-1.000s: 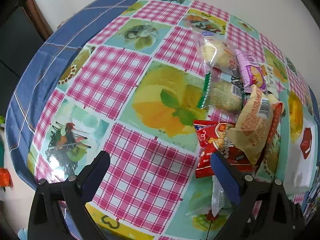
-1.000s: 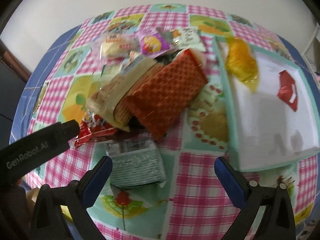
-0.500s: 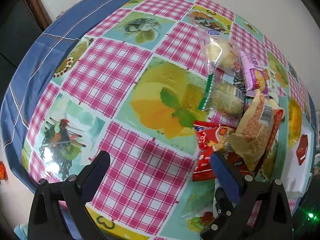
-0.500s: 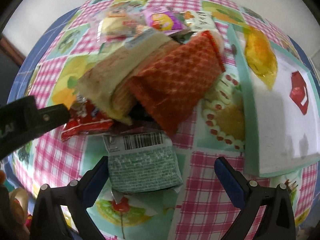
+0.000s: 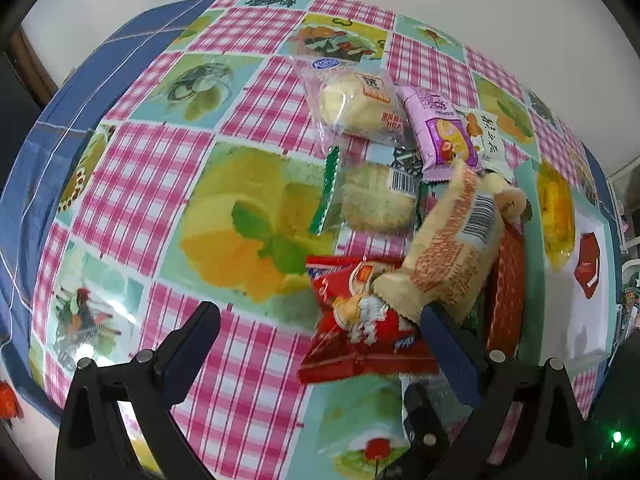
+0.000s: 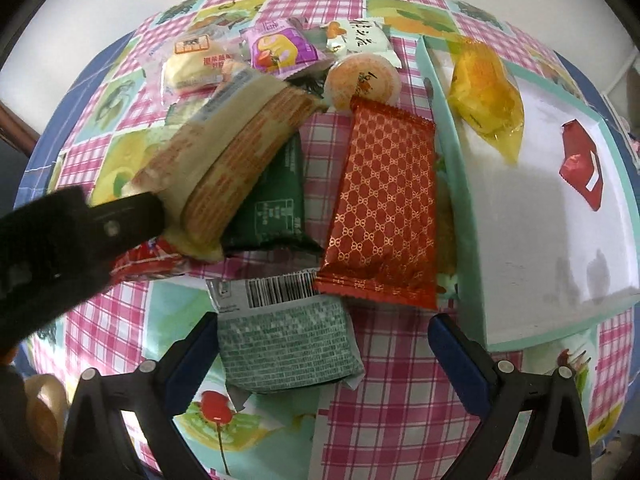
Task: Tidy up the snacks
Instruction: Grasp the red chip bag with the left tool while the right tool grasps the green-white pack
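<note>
Crinkly film: nearly every snack here is a light, sealed plastic packet, likely slippery and easy to crush.
Pile: the snacks lie heaped on the pink-check and fruit-print tablecloth, just beside the pale mint-rimmed white tray.
Already in tray: a clear yellow packet and a small red foil packet.
Nearest target: the grey-green patterned packet with a barcode strip lies flat between the right gripper's fingers, its far edge tucked under the red packet with a gold lattice print.
Right gripper: jaws spread wide on either side of the grey-green packet, gripping nothing; the left pad looks to be touching its edge.
Left gripper: jaws released and empty, its right finger overlapping the red glossy snack bag and the beige wafer packet with orange print in view.
Where to hold: I would pinch the grey-green packet across its puffy middle, gently, since the contents may crumble.
Risk: pulling it may drag the red lattice packet along.
Hidden: a dark green packet is half buried under the beige wafers; its front cannot be read.
Unclear: whether the left finger actually touches the beige packet cannot be told.
</note>
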`<move>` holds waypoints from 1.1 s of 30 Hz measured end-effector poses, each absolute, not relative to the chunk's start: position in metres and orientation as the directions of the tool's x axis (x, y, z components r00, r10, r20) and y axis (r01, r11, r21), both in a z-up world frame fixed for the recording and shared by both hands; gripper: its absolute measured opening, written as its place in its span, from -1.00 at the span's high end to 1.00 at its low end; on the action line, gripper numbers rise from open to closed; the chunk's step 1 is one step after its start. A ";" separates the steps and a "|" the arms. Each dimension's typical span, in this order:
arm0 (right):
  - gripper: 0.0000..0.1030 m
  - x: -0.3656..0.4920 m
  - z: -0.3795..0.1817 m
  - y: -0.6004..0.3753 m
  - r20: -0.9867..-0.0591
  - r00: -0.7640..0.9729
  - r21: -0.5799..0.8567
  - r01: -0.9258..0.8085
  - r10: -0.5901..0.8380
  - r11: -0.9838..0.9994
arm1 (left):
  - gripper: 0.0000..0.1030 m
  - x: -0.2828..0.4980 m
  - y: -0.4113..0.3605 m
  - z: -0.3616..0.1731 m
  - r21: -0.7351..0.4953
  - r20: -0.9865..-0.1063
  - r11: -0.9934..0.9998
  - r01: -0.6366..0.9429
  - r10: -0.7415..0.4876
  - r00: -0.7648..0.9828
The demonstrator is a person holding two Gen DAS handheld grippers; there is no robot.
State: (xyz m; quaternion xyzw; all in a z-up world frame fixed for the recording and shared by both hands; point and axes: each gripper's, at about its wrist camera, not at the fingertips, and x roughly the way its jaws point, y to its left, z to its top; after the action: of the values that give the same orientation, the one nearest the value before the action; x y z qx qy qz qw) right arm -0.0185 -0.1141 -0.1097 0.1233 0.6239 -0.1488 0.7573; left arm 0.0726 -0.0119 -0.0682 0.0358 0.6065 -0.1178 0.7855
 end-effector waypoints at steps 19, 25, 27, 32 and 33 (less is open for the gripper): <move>-0.79 -0.020 -0.121 -0.104 -0.984 0.170 0.015 0.367 -0.052 0.930 | -0.59 0.090 0.007 -0.099 -0.094 -0.976 0.988 0.125 -0.116 0.183; -0.35 -0.017 -0.119 -0.099 -0.984 0.171 0.014 0.354 -0.050 0.935 | -0.36 0.088 0.006 -0.102 -0.109 -0.976 0.984 0.143 -0.134 0.174; -0.29 -0.016 -0.120 -0.098 -0.984 0.171 0.012 0.354 -0.052 0.935 | -0.34 0.087 0.003 -0.101 -0.114 -0.975 0.983 0.143 -0.138 0.173; -0.21 -0.014 -0.119 -0.098 -0.984 0.174 0.020 0.357 -0.045 0.934 | -0.27 0.086 0.006 -0.099 -0.125 -0.975 0.982 0.138 -0.147 0.168; -0.19 -0.014 -0.118 -0.100 -0.984 0.175 0.022 0.356 -0.044 0.934 | -0.26 0.087 0.007 -0.098 -0.129 -0.974 0.982 0.134 -0.151 0.170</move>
State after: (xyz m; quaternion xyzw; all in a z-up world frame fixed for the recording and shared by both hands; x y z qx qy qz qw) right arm -0.0140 -0.0996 -0.1176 0.1242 0.6285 -0.1322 0.7564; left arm 0.0870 0.0068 -0.0976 -0.0068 0.6373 -0.0933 0.7649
